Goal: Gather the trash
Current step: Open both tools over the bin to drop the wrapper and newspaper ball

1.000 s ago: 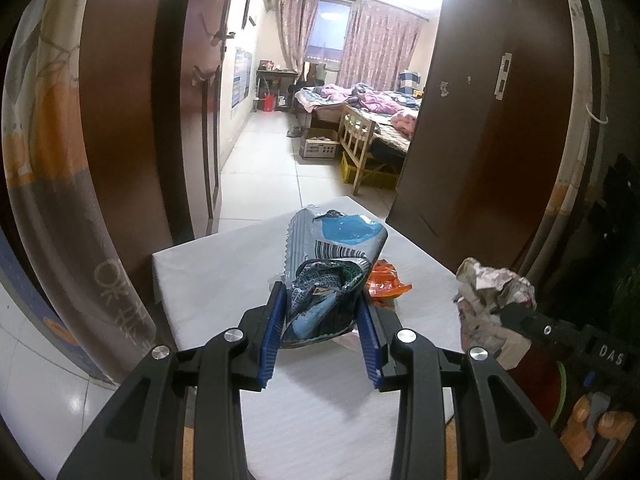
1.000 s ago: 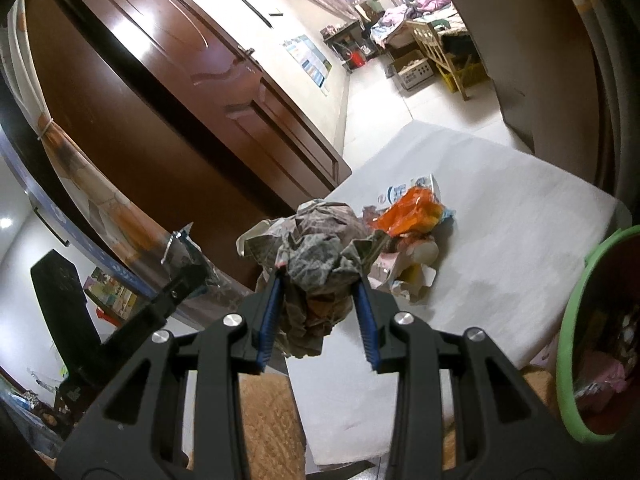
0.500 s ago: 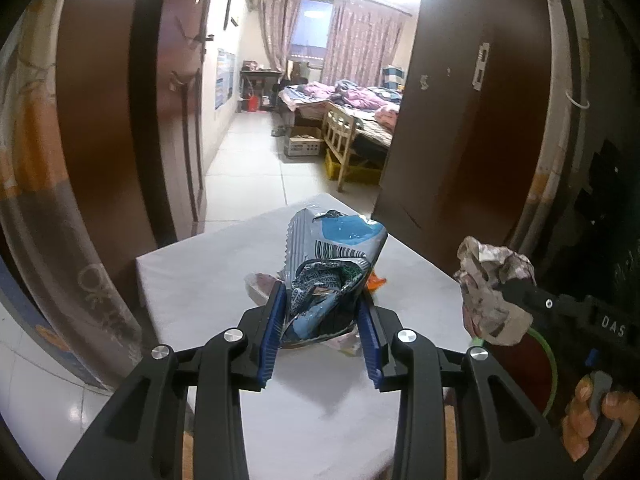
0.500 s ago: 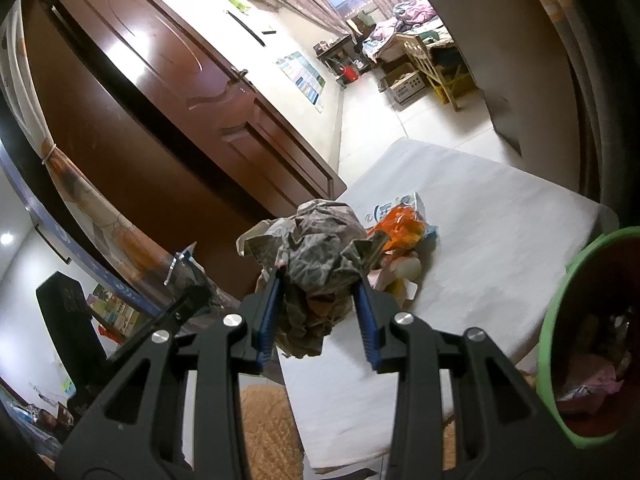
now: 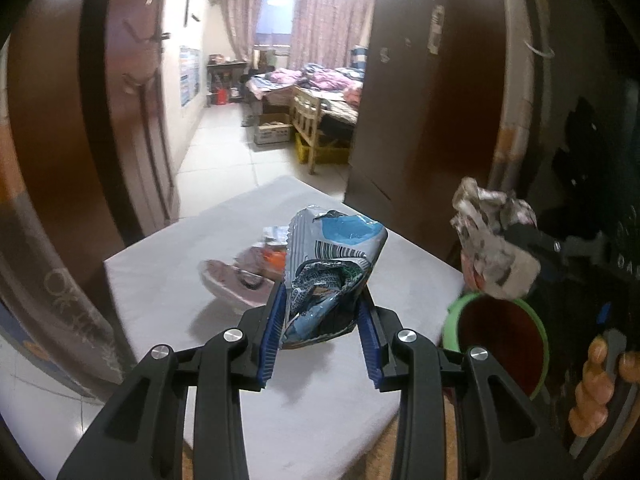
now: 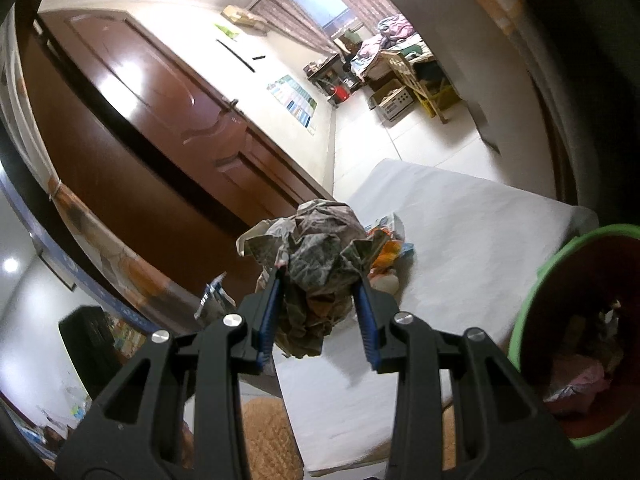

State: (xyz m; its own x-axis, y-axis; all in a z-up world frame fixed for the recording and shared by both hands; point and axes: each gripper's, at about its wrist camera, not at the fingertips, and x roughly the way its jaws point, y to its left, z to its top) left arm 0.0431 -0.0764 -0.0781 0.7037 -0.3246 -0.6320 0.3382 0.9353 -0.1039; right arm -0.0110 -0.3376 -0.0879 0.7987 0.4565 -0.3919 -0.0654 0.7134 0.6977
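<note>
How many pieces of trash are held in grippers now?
2: a blue snack bag in the left gripper, a crumpled paper wad in the right gripper.

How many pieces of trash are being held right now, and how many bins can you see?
Crumpled paper wads held: 1, the grey paper wad in the right gripper
Snack wrappers held: 1, the blue wrapper in the left gripper
Green-rimmed bins: 1, the bin
Total: 3
</note>
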